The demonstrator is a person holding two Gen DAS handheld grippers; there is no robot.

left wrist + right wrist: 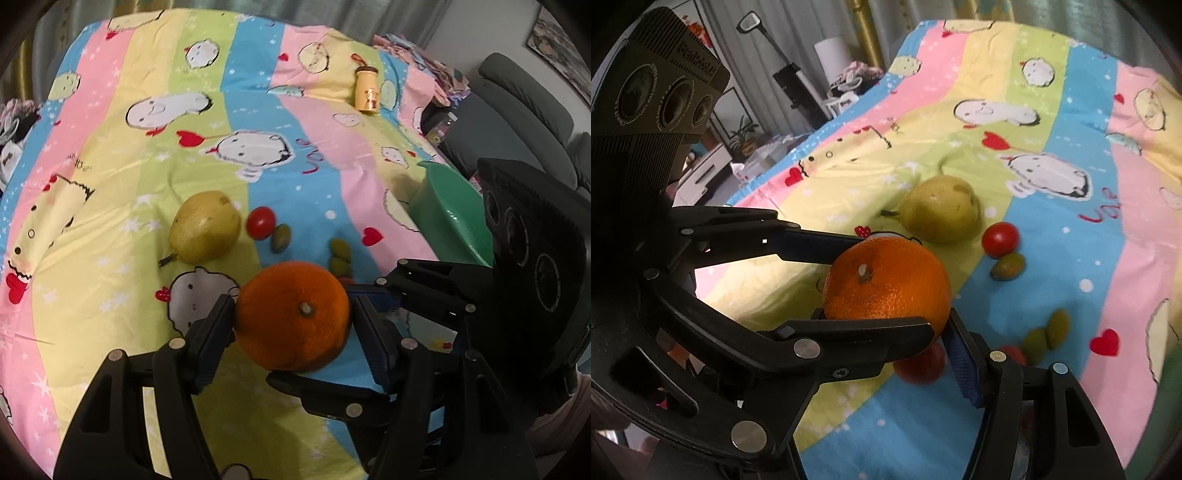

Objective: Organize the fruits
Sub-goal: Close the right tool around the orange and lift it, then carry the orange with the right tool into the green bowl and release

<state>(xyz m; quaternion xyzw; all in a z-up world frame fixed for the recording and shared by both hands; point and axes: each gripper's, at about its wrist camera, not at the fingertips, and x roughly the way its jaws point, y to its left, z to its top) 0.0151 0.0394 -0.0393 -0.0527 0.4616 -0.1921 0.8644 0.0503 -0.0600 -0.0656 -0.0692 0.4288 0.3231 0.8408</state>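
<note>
An orange [291, 315] sits between the fingers of my left gripper [293, 317], which is shut on it; it also shows in the right wrist view [886, 284]. My right gripper [886, 373] is close beside it, jaws apart and empty, one blue-padded finger [962, 363] next to the orange. On the cloth lie a yellow-green pear [205, 232], a cherry tomato [260, 222], several small green olive-like fruits [339, 254], and a red fruit [918, 365] under the grippers. A green bowl [452, 218] stands at the right.
A colourful striped cartoon cloth [147, 147] covers the table. A small yellow bottle [366, 88] stands far back. A grey sofa [524, 103] is beyond the right edge. Room furniture [798, 85] is at the left.
</note>
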